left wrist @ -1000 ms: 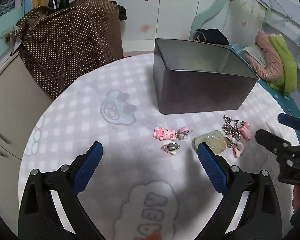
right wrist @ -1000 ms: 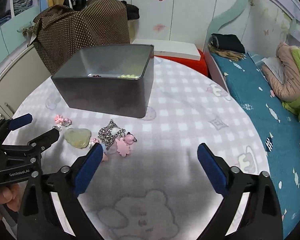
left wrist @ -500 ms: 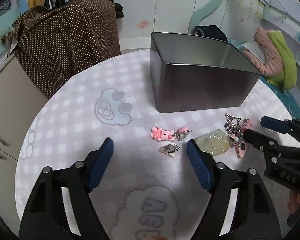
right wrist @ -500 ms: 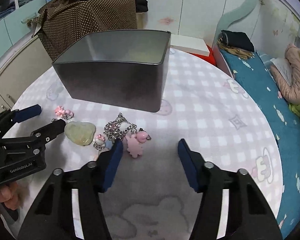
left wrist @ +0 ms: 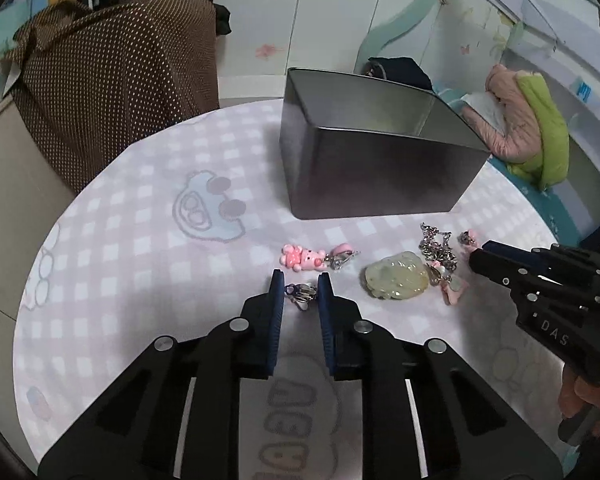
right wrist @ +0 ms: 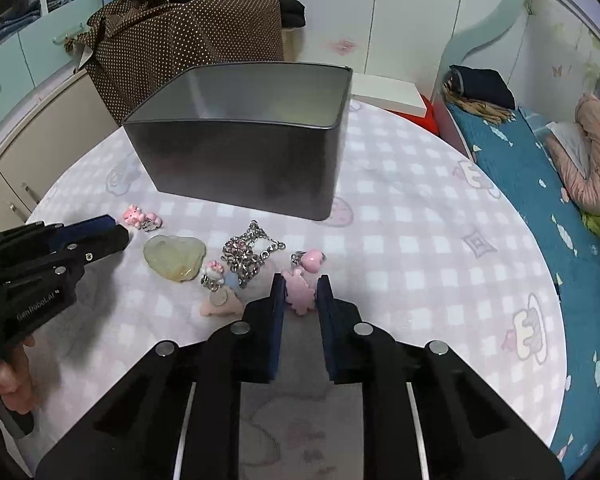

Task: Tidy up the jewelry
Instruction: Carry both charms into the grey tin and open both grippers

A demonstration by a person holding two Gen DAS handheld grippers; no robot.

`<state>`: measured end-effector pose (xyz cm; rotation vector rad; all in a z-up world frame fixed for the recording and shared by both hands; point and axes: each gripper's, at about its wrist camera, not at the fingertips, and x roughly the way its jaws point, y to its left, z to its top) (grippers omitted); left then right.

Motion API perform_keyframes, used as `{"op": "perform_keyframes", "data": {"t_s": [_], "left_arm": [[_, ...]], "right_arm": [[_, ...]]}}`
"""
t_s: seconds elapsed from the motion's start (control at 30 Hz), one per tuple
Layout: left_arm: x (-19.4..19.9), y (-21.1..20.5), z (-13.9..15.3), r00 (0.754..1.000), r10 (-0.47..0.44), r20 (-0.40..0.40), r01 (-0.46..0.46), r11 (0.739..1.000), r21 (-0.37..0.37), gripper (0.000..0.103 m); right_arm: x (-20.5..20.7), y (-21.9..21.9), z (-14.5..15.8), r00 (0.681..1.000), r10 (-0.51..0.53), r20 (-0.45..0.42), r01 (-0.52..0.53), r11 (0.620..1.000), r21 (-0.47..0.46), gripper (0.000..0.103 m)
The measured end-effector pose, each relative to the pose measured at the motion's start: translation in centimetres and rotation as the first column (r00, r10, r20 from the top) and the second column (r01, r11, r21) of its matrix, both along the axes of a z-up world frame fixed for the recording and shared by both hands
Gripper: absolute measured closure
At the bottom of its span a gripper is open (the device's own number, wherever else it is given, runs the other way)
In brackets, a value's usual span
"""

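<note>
On the round checked tablecloth (left wrist: 140, 240) lie several jewelry pieces in front of an open grey metal tin (left wrist: 380, 176). My left gripper (left wrist: 301, 280) is closing, its blue pads pressing a small silver clip (left wrist: 300, 293) that rests on the cloth. My right gripper (right wrist: 299, 282) is closing too, with a flat pink charm (right wrist: 298, 296) pinched between its pads. Between the two lie a pale green stone pendant (left wrist: 396, 278), a silver chain (right wrist: 248, 254) and a pink bear charm (left wrist: 302, 257). The tin's (right wrist: 240, 168) bottom is hidden from both views.
A pink heart charm (right wrist: 314, 259) and a small cat charm (right wrist: 213, 271) lie beside the chain. A brown dotted cover (left wrist: 112, 80) hangs behind the table on the left. A bed with a blue sheet (right wrist: 540, 184) runs along the right.
Both grippers went from wide open to nearly shut and moved slightly forward. The left jaws now grip the silver clip, the right jaws the flat pink charm.
</note>
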<state>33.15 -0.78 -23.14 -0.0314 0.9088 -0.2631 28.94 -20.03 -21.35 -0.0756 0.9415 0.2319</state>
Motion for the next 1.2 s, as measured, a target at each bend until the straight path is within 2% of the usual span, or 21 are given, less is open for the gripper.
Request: {"op": "perform_keyframes", "data": {"t_s": [0.17, 0.67, 0.93, 1.2], "left_arm": [[-0.6, 0.6, 0.7, 1.000, 0.009, 0.014, -0.009, 1.000, -0.008, 0.085], [-2.0, -0.5, 8.0, 0.982, -0.013, 0.187, 0.011, 1.000, 0.015, 0.085], [-0.2, -1.7, 12.9, 0.957, -0.019, 0.289, 0.016, 1.000, 0.010, 0.085], [1.6, -3.3, 16.0, 0.942, -0.027, 0.335, 0.026, 1.000, 0.006, 0.085]], "right_arm": [[-0.7, -0.6, 1.2, 1.000, 0.003, 0.015, -0.003, 1.000, 0.016, 0.088], [-2.5, -1.1, 8.2, 0.984, 0.045, 0.171, -0.054, 0.997, 0.047, 0.088], [-1.1, 0.3, 12.7, 0.957, 0.056, 0.284, -0.071, 0.997, 0.040, 0.088], [1.6, 0.6, 14.3, 0.950, 0.054, 0.309, -0.078, 0.995, 0.065, 0.088]]}}
